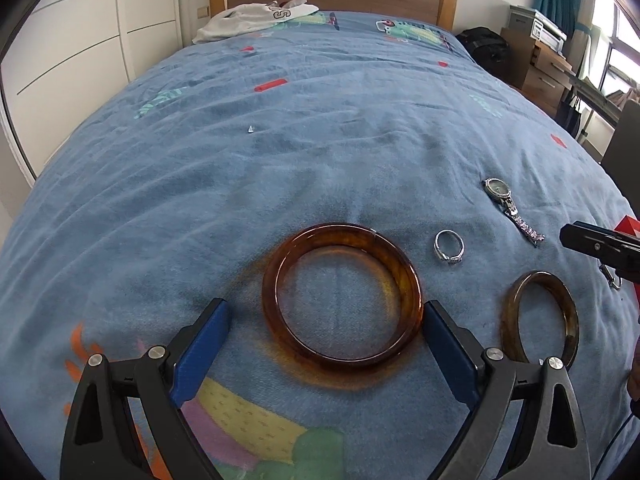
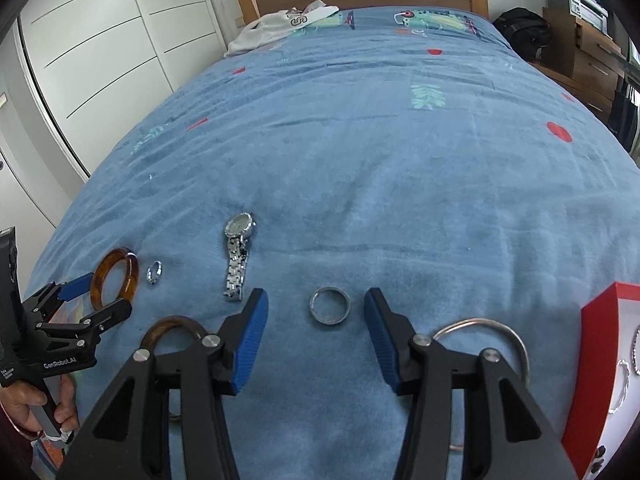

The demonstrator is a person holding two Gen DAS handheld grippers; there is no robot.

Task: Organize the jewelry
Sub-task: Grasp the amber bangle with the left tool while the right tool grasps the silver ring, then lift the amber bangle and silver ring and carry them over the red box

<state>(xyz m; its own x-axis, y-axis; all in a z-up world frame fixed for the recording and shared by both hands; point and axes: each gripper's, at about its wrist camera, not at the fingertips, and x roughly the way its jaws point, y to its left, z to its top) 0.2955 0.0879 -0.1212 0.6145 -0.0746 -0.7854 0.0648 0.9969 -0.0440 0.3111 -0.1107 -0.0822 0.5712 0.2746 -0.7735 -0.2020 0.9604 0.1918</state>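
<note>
My left gripper (image 1: pixel 326 316) stands open, its blue pads flanking the translucent amber resin bangle (image 1: pixel 342 295) lying flat on the blue bedspread (image 1: pixel 320 120). My right gripper (image 2: pixel 316 316) is likewise open around the plain silver band ring (image 2: pixel 330 305). The red jewelry box (image 2: pixel 592 364) sits at my right.

The red box (image 2: pixel 592 364) is cut off by the right edge of the right wrist view, so the jewelry inside it shows only in part. Left of the box, the silver bangle (image 2: pixel 516 344) is half hidden behind the right gripper (image 2: pixel 316 304), as is the dark brown bangle (image 2: pixel 160 330)
</note>
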